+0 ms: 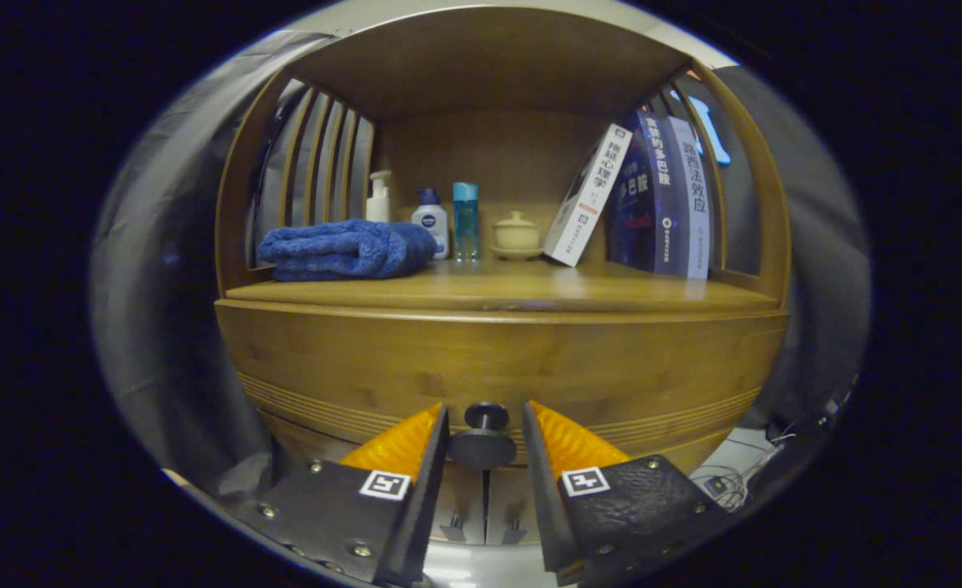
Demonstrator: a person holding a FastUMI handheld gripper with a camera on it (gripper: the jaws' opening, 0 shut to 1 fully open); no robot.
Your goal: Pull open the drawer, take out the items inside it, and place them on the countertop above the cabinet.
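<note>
A wooden cabinet fills the gripper view, with its closed drawer front (497, 359) under the countertop (514, 290). A round dark knob (485, 429) sticks out of the drawer's lower middle. My gripper (485, 425) is open, its fingers (416, 457) standing on either side of the knob with a small gap to each. The drawer's inside is hidden.
On the countertop lie a folded blue towel (346, 249), a pump bottle (379, 198), a white lotion bottle (430, 219), a blue bottle (465, 220), a small lidded cup (517, 233) and several leaning books (652, 196). A shelf roof hangs above. Cables (734, 482) lie at the lower right.
</note>
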